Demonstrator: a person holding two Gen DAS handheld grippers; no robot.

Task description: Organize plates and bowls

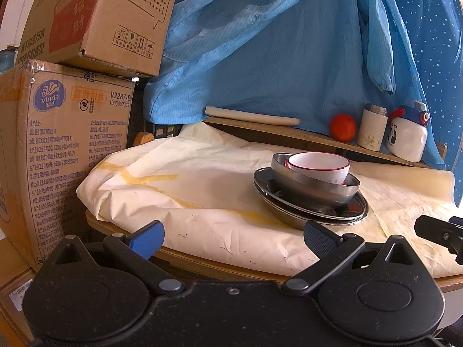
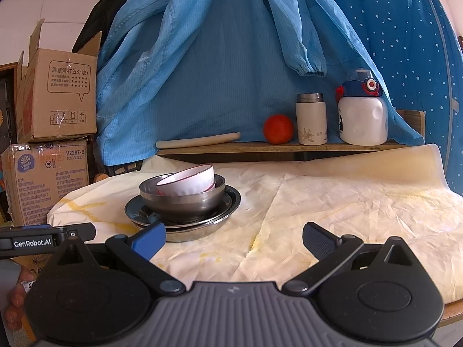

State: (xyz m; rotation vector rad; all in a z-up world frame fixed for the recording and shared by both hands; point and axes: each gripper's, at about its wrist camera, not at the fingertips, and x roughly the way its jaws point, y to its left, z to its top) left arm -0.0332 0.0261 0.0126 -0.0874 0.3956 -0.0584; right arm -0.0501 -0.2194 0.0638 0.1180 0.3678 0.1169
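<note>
both tools, left tool (image 1: 233,238) and right tool (image 2: 234,238), hang with fingers spread, holding nothing. on the counter (image 2: 332,217) sits a nested stack: white bowl (image 2: 189,182) tilted inside a steel bowl (image 2: 182,199), on steel plates (image 2: 185,225). i judge the white bowl breakable and the steel slick, so grip rims. shelf bottles (image 2: 363,118) and an orange ball (image 2: 278,128) stand well apart; nothing blocks me.

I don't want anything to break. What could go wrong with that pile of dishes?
The white bowl sits tilted inside the metal bowl, so a bump might tip it out. The plates underneath look unevenly stacked, so the pile may wobble. The wrinkled cloth could let it slide if tugged.
</note>
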